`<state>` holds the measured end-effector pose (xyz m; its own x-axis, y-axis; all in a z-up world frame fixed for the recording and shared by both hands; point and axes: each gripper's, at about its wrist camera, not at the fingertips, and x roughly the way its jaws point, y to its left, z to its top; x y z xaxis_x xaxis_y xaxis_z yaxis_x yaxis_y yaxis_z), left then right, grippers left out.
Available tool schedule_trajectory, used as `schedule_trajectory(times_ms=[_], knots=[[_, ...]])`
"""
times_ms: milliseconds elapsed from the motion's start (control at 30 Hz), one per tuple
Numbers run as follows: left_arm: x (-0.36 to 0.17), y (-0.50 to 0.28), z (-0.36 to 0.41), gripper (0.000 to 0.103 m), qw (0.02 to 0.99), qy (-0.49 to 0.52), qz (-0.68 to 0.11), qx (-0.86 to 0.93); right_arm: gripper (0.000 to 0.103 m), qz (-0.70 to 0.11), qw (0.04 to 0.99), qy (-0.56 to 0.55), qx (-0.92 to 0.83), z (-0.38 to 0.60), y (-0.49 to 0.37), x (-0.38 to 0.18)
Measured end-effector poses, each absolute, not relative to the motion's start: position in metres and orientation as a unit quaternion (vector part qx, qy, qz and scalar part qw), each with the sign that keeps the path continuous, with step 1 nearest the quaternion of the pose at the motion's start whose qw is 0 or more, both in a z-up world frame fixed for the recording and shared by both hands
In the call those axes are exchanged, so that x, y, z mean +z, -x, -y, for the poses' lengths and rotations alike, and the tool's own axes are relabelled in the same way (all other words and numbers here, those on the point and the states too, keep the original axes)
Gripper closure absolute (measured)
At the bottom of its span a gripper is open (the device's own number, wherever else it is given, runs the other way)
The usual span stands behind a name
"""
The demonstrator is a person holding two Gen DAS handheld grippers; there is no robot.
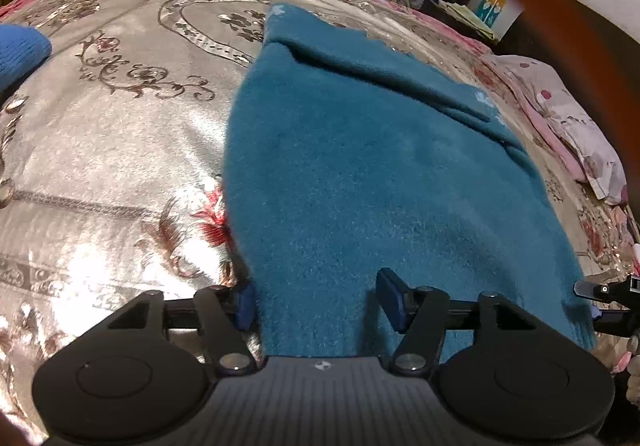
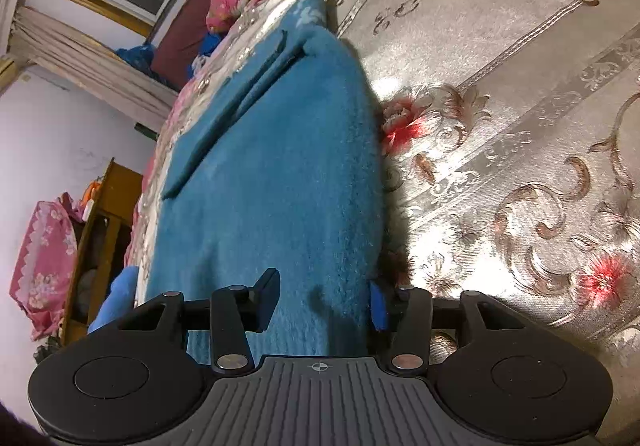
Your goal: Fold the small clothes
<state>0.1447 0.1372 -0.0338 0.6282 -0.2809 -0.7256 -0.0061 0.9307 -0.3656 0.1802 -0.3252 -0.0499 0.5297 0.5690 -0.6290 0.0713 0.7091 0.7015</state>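
Two grippers are straddling the near hem of a teal fleece garment [image 1: 360, 174] lying on the floral bedspread [image 1: 120, 150]. The left gripper [image 1: 316, 302] and right gripper [image 2: 320, 302] are holding their fingers spread, pinching nothing. Next, likely pinching the hem and folding it forward.

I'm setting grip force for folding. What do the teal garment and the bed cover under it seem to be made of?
Teal garment: probably fleece or brushed knit, matte, with a fuzzy nap at its edges. Bed cover: likely satin-like woven fabric, glossy, with bright glare patches and floral patterns.

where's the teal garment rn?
The teal fleece garment lies flat on the floral bedspread, centre in both wrist views, its near hem between the fingers of each gripper.
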Motion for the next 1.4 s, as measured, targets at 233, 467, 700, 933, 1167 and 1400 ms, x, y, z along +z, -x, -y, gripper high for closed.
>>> schedule_trajectory(times_ms=[233, 467, 700, 933, 1167, 1400], knots=[[-0.029, -0.143, -0.136, 0.061, 0.889, 0.155, -0.426, -0.057, 0.078, -0.471, 0.804, -0.336, 0.137, 0.321, -0.186, -0.047], [-0.011, -0.139, -0.150, 0.078, 0.886, 0.213, -0.409, -0.052, 0.088, -0.433, 0.796, -0.393, 0.158, 0.332, -0.182, -0.038], [-0.013, -0.152, -0.136, 0.078, 0.880, 0.160, -0.447, -0.015, 0.085, -0.425, 0.789, -0.405, 0.180, 0.327, -0.190, -0.030], [-0.025, -0.162, -0.131, 0.077, 0.868, 0.154, -0.471, 0.008, 0.081, -0.474, 0.794, -0.354, 0.142, 0.318, -0.192, -0.044], [-0.024, -0.161, -0.127, 0.076, 0.870, 0.138, -0.474, -0.003, 0.083, -0.483, 0.789, -0.354, 0.135, 0.320, -0.190, -0.050], [-0.014, -0.153, -0.126, 0.079, 0.875, 0.158, -0.457, -0.028, 0.088, -0.466, 0.777, -0.396, 0.148, 0.327, -0.186, -0.050]])
